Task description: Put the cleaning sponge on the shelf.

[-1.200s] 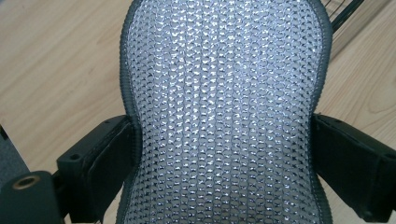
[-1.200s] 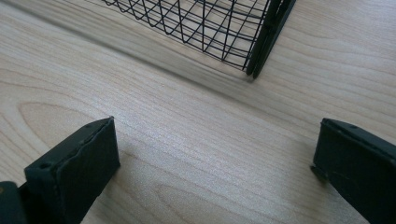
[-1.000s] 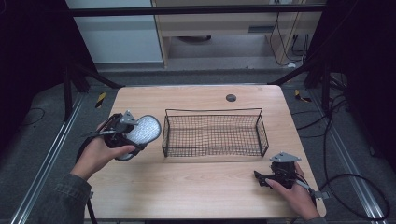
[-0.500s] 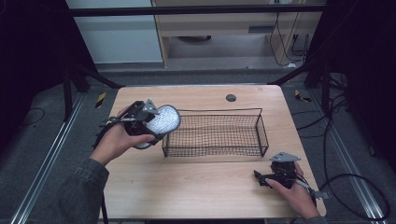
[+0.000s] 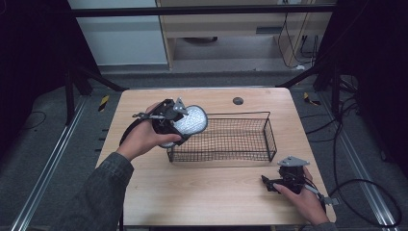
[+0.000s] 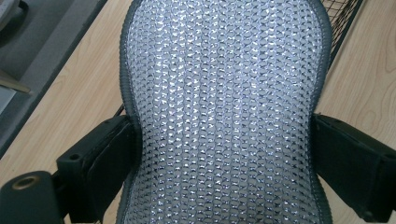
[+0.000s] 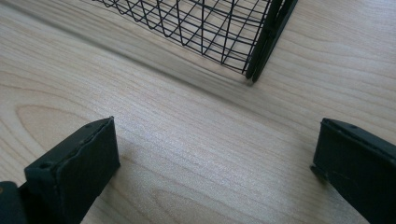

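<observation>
Two hand-held grippers at a pale wooden table [image 5: 207,192]. Left gripper [image 5: 179,126]: jaws clamped on the narrow waist of a silver, hourglass-shaped scouring pad [image 6: 224,112] of glittering knitted mesh with a grey stitched border; black pads press its two side edges, and the pad's wide ends bulge above and below the grip. In the high view the pad is carried off the tabletop, at the left end of a black rectangular wire basket [image 5: 269,139], its rounded upper end over the basket's near-left corner. Right gripper [image 5: 269,183]: jaws wide apart, nothing between them, resting low on the bare wood near the table's front right, just off the basket's near-right corner and well apart from the pad. Basket: thin wire grid, open top.
</observation>
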The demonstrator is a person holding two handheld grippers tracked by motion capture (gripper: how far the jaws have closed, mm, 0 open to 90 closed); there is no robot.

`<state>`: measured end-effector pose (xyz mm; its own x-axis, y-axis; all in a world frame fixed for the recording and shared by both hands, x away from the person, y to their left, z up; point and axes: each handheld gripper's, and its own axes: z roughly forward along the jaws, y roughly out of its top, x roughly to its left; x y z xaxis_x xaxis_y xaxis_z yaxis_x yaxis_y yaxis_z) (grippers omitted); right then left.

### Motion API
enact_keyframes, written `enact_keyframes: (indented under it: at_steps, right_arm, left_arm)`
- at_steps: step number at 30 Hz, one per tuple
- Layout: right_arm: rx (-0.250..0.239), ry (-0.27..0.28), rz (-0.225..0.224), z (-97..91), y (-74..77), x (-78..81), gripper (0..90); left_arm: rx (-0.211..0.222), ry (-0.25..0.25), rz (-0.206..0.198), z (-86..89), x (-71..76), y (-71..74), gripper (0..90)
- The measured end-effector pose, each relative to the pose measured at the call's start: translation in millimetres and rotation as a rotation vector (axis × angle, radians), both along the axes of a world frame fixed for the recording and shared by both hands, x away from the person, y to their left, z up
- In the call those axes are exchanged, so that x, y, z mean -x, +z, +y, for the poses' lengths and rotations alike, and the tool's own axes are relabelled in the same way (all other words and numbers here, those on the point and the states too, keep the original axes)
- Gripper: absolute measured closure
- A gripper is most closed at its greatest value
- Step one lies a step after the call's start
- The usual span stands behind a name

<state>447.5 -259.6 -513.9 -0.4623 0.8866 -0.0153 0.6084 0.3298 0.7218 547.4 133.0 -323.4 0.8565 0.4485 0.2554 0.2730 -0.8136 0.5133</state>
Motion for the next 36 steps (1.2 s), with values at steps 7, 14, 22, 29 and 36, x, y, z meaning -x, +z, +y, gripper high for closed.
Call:
enact_keyframes:
  at_steps: [7,14,22,29,36]
  right_arm:
    - [-0.002,-0.004,0.001,0.0,0.2,0.8,0.4]
    - [-0.009,-0.013,0.005,-0.9,0.1,6.2,0.4]
    - [-0.008,-0.007,0.003,-2.0,0.2,6.9,0.4]
    - [-0.006,-0.007,0.003,-3.6,0.1,7.3,0.4]
    - [-0.005,-0.007,0.003,-3.6,0.1,7.3,0.4]
  left_arm:
    - [-0.029,-0.020,0.006,-16.1,-6.2,-2.8,7.7]
    - [-0.027,-0.033,0.003,-29.3,-10.7,-1.2,7.7]
    - [-0.046,-0.052,0.013,-39.8,-18.8,-7.8,7.7]
    - [-0.048,-0.053,0.032,-42.3,-26.8,-14.6,7.7]
    - [-0.059,-0.068,0.041,-48.5,-28.7,-19.5,7.7]
